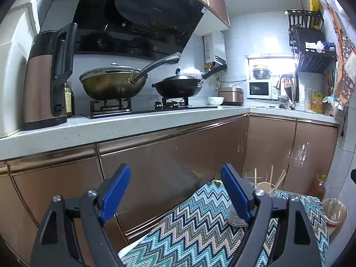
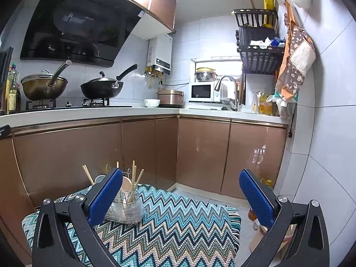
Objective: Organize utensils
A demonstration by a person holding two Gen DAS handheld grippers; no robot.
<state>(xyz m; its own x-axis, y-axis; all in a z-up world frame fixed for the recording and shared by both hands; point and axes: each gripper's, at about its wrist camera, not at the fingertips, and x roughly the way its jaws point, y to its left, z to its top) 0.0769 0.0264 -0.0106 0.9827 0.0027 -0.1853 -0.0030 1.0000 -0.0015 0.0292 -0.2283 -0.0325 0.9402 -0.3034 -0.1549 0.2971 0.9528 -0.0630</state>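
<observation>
A clear utensil holder [image 2: 126,209] stands on a small table covered by a zigzag cloth [image 2: 173,229]. Several wooden chopsticks [image 2: 133,178] and a pale spoon [image 2: 126,185] stick up out of it. My right gripper [image 2: 180,198] is open and empty, held above the cloth, with the holder just behind its left finger. My left gripper [image 1: 175,193] is open and empty to the left of the table; the holder [image 1: 238,218] is partly hidden behind its right finger, chopsticks [image 1: 278,181] showing above.
Brown cabinets [image 2: 200,151] and a white counter [image 1: 124,124] stand behind the table. On the counter are a kettle [image 1: 44,77], two woks [image 1: 115,82] on a stove, a bowl [image 2: 152,102] and a microwave [image 2: 202,92]. Oil bottles [image 1: 318,187] stand on the floor at the right.
</observation>
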